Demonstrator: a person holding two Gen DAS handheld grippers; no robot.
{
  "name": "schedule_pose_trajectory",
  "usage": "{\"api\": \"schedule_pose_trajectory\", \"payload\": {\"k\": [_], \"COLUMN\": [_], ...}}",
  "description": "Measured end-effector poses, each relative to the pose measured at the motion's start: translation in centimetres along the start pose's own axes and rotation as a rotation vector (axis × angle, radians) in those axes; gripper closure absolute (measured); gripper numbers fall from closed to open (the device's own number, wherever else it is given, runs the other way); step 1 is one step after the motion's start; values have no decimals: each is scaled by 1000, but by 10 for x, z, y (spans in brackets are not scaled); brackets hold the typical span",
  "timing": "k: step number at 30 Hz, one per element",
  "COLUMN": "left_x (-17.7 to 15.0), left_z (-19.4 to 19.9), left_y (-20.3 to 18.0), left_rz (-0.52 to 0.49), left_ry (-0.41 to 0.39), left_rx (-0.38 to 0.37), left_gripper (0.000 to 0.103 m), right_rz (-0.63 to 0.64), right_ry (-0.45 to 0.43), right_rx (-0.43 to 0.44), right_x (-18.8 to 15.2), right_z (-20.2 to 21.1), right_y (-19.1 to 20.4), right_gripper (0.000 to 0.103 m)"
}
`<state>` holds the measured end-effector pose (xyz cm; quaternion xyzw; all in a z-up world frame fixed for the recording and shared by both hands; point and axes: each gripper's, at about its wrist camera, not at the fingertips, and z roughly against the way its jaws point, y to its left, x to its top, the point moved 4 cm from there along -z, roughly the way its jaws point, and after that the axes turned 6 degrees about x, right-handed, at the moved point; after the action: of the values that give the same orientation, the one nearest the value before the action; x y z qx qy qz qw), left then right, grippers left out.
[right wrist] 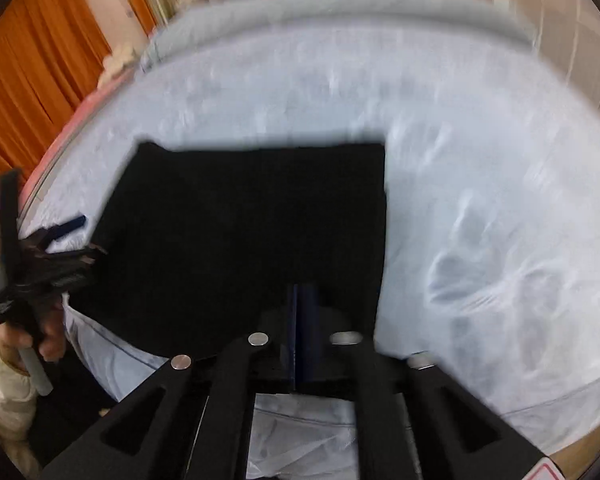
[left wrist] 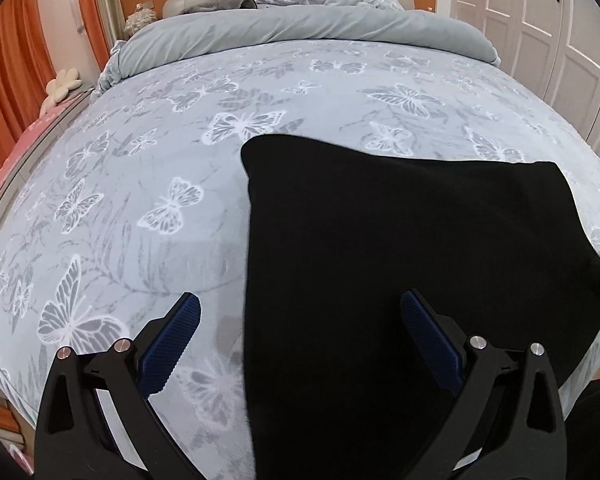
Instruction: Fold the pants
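The black pants (left wrist: 400, 264) lie folded into a flat block near the front edge of the bed; they also show in the blurred right wrist view (right wrist: 236, 240). My left gripper (left wrist: 300, 312) is open and empty, hovering over the pants' left edge, one blue pad over the bedspread and one over the cloth. My right gripper (right wrist: 300, 292) has its blue pads pressed together over the pants' near edge; whether cloth is pinched between them cannot be told. The left gripper also shows at the left of the right wrist view (right wrist: 66, 236), held in a hand.
The bed (left wrist: 160, 184) has a light blue butterfly bedspread. A grey duvet (left wrist: 300, 28) is bunched at the headboard. Orange curtains (left wrist: 16, 80) hang at the left and white wardrobe doors (left wrist: 540, 28) stand at the right.
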<state>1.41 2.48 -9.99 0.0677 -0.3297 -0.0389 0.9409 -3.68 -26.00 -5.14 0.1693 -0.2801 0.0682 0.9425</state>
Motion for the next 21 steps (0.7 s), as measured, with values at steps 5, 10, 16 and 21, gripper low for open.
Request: {"api": "schedule_pose_trajectory", "payload": {"k": [5,10,16,21], "left_x": [0,-2,-5,-11], "left_z": [2,7,11,5], "left_y": [-2,-7,-5,15], "left_rz": [9,-10,-4,65], "left_ry": [12,9,12,111], "left_rx": [-30,-32,-43,-142], "left_gripper": [5,5,5,5], "right_rz": [-79,-178,-199,-358], "right_ry": [56,21,32,-21], "right_rx": [-92,17,-15,56], "right_x": [-32,-34,-39,-41], "right_z": [-10,-5,-11,6], "right_y": [-10,-13,-18,-43], "right_gripper": [40,75,61,29]}}
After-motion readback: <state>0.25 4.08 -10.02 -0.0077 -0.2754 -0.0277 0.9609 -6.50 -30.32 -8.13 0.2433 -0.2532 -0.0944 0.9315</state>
